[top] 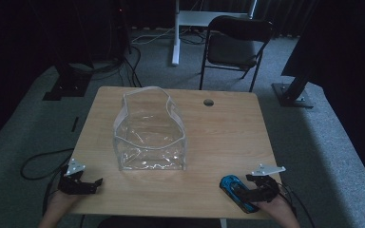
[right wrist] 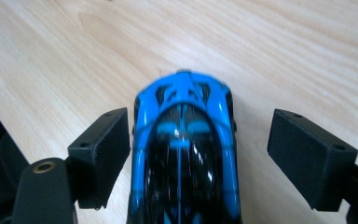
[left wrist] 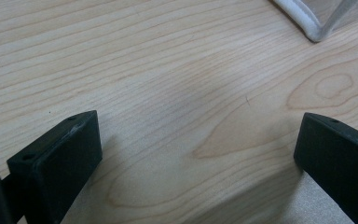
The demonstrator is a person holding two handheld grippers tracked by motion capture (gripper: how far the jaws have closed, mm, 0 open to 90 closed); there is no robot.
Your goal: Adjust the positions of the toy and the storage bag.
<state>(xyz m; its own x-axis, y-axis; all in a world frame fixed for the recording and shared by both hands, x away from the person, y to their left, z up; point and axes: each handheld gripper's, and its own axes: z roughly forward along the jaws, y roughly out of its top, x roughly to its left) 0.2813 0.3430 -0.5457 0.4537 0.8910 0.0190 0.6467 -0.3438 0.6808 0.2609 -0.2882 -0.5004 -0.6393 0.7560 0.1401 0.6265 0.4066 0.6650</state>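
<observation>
A blue and black toy car [top: 233,190] lies on the wooden table [top: 228,137] near its front right corner. My right gripper [top: 243,189] stands open around it; in the right gripper view the car [right wrist: 184,140] sits between the jaws, close to the left pad and with a clear gap to the right pad [right wrist: 307,154]. At the table's front left corner my left gripper [top: 94,185] is open over bare wood, nothing between its fingers [left wrist: 60,158]. A clear plastic bag [top: 149,137] with a white-trimmed open top stands upright at mid-table, left of centre.
A corner of the bag's white trim [left wrist: 307,23] lies ahead of the left gripper. A round cable hole [top: 208,102] sits near the table's far edge. A black folding chair [top: 235,42] stands beyond the table. Cables trail on the grey carpet at the left.
</observation>
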